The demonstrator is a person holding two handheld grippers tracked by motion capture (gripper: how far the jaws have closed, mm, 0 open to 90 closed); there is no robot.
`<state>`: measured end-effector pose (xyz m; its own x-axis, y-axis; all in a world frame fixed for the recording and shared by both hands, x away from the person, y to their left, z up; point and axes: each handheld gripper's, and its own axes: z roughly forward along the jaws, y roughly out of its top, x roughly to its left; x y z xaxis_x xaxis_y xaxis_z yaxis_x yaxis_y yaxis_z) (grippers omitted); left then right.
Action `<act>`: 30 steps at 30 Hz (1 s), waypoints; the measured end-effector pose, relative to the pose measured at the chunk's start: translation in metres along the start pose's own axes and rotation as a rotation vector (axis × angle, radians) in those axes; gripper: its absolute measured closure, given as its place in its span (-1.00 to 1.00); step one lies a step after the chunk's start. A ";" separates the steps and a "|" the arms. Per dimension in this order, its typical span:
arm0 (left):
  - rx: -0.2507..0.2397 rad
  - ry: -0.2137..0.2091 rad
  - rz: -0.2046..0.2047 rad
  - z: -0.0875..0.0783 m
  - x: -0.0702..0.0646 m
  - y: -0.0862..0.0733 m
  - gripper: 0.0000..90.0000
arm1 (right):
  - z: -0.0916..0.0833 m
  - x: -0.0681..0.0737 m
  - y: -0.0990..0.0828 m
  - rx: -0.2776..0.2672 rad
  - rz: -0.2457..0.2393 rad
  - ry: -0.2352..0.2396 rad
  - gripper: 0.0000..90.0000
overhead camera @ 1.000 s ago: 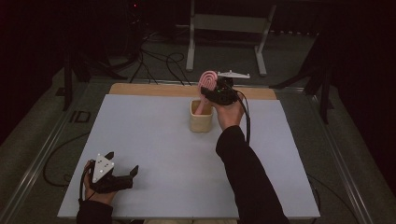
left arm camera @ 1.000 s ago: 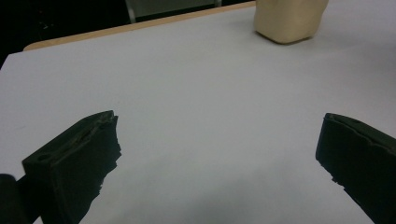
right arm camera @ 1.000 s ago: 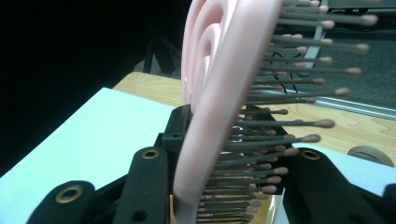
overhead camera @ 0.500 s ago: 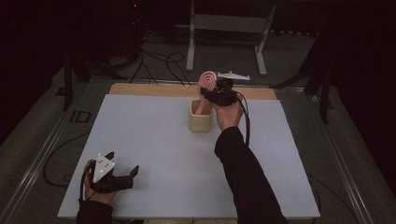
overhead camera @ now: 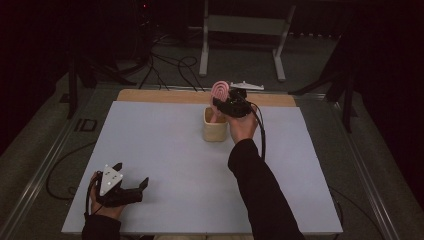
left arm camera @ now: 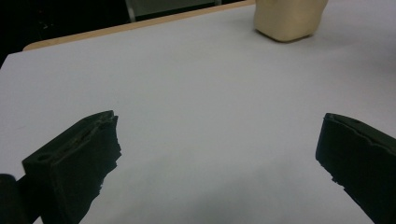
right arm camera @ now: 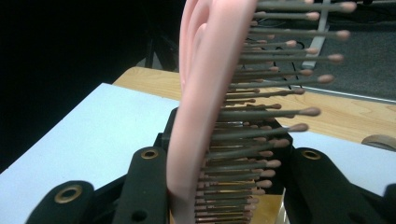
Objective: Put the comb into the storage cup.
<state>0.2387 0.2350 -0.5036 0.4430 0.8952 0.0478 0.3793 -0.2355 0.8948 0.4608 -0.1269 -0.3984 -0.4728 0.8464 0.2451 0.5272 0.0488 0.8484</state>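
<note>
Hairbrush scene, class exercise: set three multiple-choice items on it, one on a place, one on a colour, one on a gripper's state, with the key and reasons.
1. Where is the beige cup?
A. At the table's near left corner
B. Toward the far middle of the table
C. On the floor

2. What colour is the hairbrush?
A. Pink
B. Green
C. Blue

3. How does the left gripper stand?
A. Shut on the brush
B. Shut on the cup
C. Open, holding nothing

Key: 1 B, the high view shows the cup near the far edge, midway across. 2 A, its body is pink in the right gripper view. 3 C, the left gripper view shows its jaws wide apart over bare table; the right gripper clamps the brush.
</note>
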 end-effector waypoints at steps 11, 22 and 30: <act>0.003 0.001 0.007 0.001 -0.001 0.000 -1.00 | 0.003 0.000 -0.005 0.016 -0.009 0.004 0.40; 0.004 0.001 0.007 0.000 -0.001 0.000 -1.00 | 0.006 0.000 -0.011 0.023 -0.016 0.002 0.39; 0.002 0.002 0.008 0.001 -0.001 0.000 -1.00 | 0.006 0.001 -0.011 0.025 -0.022 0.004 0.39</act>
<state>0.2386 0.2339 -0.5038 0.4446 0.8940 0.0558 0.3776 -0.2435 0.8934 0.4591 -0.1235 -0.4103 -0.4874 0.8427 0.2289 0.5339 0.0802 0.8418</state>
